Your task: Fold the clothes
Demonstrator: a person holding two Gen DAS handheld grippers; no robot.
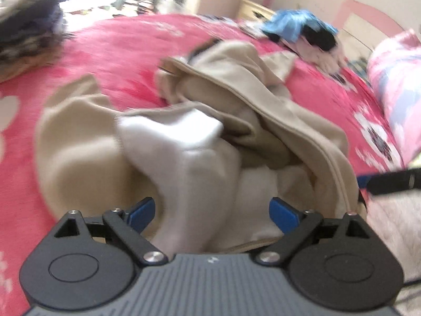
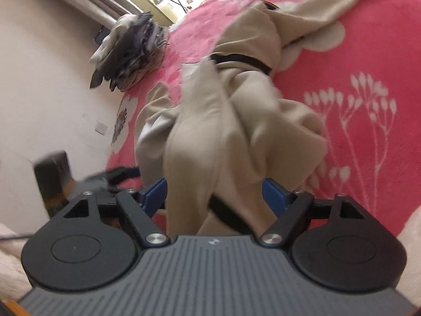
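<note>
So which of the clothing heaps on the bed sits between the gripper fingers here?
The beige garment, crumpled mid-bed with its white lining showing. Both the left gripper and right gripper straddle it; the grey striped pile and the blue-and-black heap lie apart, untouched.

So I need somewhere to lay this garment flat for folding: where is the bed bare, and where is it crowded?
Bare pink blanket lies beside the beige garment, with only its white plant print. In the left wrist view, another free stretch runs between the garment and the dark striped pile. Crowded: the blue and black clothes and the pink pillow.
</note>
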